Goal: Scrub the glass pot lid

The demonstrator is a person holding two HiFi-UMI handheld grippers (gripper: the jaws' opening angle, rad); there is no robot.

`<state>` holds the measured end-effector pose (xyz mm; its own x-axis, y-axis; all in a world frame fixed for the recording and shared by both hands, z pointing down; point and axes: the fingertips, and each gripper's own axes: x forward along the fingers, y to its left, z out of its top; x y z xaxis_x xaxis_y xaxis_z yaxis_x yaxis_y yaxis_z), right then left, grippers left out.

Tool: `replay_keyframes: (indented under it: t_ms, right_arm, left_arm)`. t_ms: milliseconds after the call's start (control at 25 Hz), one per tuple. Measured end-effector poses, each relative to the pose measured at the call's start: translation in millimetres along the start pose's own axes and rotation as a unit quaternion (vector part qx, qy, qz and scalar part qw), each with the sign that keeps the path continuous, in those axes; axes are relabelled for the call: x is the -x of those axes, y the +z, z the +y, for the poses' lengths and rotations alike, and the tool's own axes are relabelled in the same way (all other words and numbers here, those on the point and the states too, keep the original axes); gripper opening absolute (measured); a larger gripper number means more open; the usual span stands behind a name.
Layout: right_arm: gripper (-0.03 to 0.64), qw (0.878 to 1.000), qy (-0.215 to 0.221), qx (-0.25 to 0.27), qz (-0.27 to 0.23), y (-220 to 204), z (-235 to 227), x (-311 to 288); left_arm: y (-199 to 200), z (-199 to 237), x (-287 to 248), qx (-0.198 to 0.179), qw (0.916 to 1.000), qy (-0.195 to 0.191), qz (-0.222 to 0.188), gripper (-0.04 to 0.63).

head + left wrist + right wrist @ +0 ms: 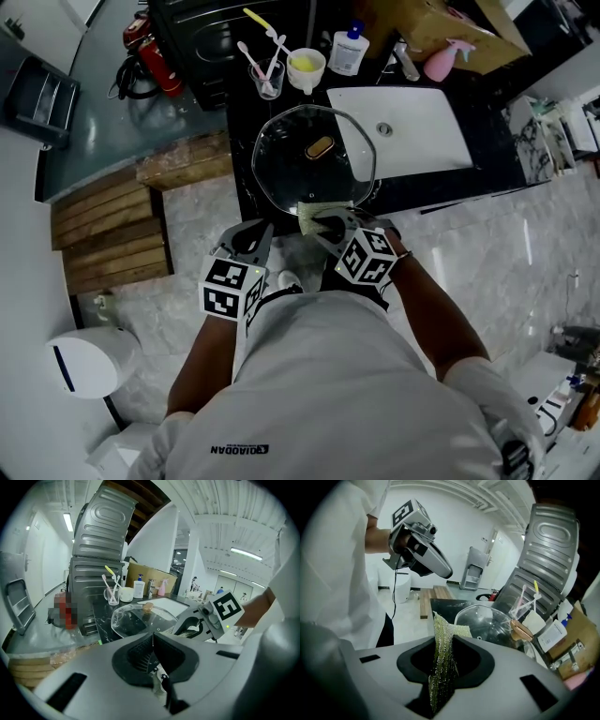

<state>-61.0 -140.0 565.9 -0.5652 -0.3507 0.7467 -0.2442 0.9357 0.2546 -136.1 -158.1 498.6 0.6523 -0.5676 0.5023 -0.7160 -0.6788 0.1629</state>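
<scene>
The glass pot lid point(314, 155), with a tan knob at its middle, lies on the black counter point(246, 131) beside the sink. My right gripper point(323, 223) is shut on a yellow-green scouring pad point(312, 217) at the lid's near edge. The pad point(443, 653) stands pinched between the jaws in the right gripper view, with the lid point(487, 623) just beyond it. To the left of the lid's near rim my left gripper point(255, 234) is shut with nothing in it. From the left gripper point(151, 641) the lid point(140, 618) shows ahead.
A white sink point(403, 131) lies right of the lid. Behind the lid stand a glass of toothbrushes point(267, 77), a white cup point(306, 67), a soap bottle point(349, 49) and a pink spray bottle point(441, 58). A wooden pallet point(112, 230) lies on the floor at left.
</scene>
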Motion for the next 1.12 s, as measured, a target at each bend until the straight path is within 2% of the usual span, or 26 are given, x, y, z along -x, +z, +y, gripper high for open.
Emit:
replay_keyframes:
  t_ms: [120,480,600,680,800,920,1040,1120]
  right_arm:
    - [0.101,1.0,-0.007,-0.027,-0.001,0,2,4]
    - [0.094,0.998,-0.039,-0.047,-0.008,9,-2,29]
    - [0.093,0.994,-0.055,-0.088,-0.034,17,-7,44]
    - [0.092,0.987,-0.066,-0.133,-0.064,22,-12,55]
    - [0.092,0.964,-0.077,-0.221,-0.13,25,-19,77]
    - [0.094,0.93,-0.09,-0.3,-0.191,24,-28,103]
    - [0.094,0.901,-0.098,-0.354,-0.23,14,-35,131]
    - [0.094,0.877,-0.093,-0.394,-0.258,6,-37,151]
  left_arm:
    - [4,-6,0,-0.003,1.0,-0.006,-0.005,0.018]
    - [-3,-26,5,-0.01,0.9997,-0.021,-0.002,0.018]
    - [4,-31,10,-0.013,0.9997,-0.015,-0.013,0.018]
    - [10,-37,13,-0.014,0.9996,-0.01,-0.022,0.018]
    - [15,-46,20,-0.005,0.9994,-0.004,-0.035,0.018]
    - [20,-56,25,0.005,0.9988,0.008,-0.047,0.018]
    - [25,-72,26,0.014,0.9979,0.022,-0.059,0.018]
    - [27,-88,26,0.021,0.9972,0.028,-0.066,0.018]
